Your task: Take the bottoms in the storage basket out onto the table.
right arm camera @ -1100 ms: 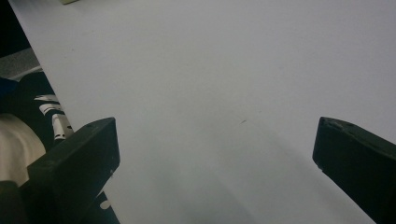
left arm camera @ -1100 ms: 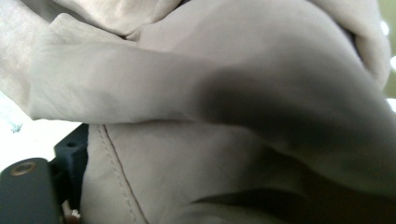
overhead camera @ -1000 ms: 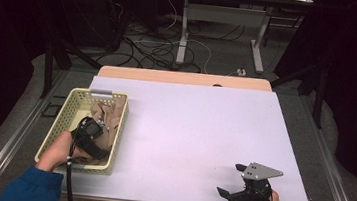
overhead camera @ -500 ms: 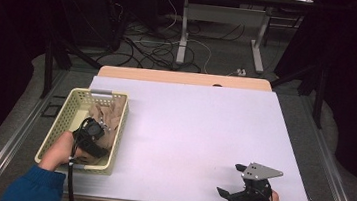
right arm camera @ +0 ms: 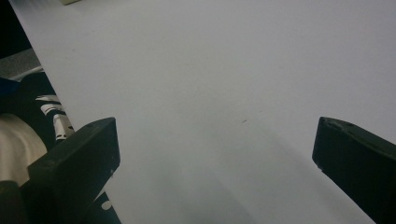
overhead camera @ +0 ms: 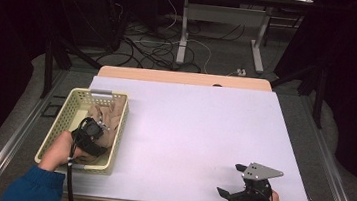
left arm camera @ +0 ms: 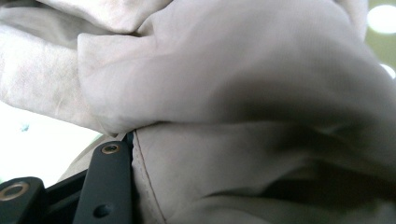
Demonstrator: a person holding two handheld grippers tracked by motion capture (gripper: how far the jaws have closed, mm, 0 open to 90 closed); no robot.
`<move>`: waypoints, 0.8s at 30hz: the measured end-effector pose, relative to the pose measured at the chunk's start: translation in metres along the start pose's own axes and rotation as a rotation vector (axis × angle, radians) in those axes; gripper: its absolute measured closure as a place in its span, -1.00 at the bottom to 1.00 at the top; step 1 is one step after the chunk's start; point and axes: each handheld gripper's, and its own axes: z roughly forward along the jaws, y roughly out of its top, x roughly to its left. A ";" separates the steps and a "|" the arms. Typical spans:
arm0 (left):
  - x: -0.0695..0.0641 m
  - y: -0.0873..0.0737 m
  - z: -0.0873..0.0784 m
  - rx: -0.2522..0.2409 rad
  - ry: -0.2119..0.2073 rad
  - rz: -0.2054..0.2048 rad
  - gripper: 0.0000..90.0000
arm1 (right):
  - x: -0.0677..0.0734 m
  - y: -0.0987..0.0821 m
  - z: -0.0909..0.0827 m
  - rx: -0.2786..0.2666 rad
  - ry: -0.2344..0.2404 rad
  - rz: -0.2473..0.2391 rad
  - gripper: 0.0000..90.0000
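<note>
The beige cloth (overhead camera: 107, 117) lies crumpled inside the yellow basket (overhead camera: 60, 131), which stands on the left part of the white worktop (overhead camera: 198, 133), near its left edge. In the high view the left tongs (overhead camera: 94, 131) reach down into the basket from the person's side, and their tip is buried in the near part of the cloth.

In the left gripper view the cloth (left arm camera: 243, 93) is pressed directly against the camera, with one black jaw visible at the lower left and a stitched seam of the fabric running just beside it. The jaws have just been closing, and a fold of the cloth is between them, so the left tongs are clamped narrow on the cloth.

The right tongs (overhead camera: 231, 180) rest low over the near right corner of the worktop, well apart from the basket. In the right gripper view their jaws stand wide, with bare worktop (right arm camera: 224, 93) between them.
</note>
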 end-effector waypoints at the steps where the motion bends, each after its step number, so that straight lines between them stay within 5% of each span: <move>1: 0.000 0.000 -0.001 0.001 0.000 -0.003 0.02 | 0.000 0.000 0.000 0.000 0.001 0.001 -0.99; 24: 0.003 -0.012 -0.014 -0.110 -0.002 -0.021 0.01 | 0.000 0.000 0.000 -0.002 -0.006 -0.004 -0.99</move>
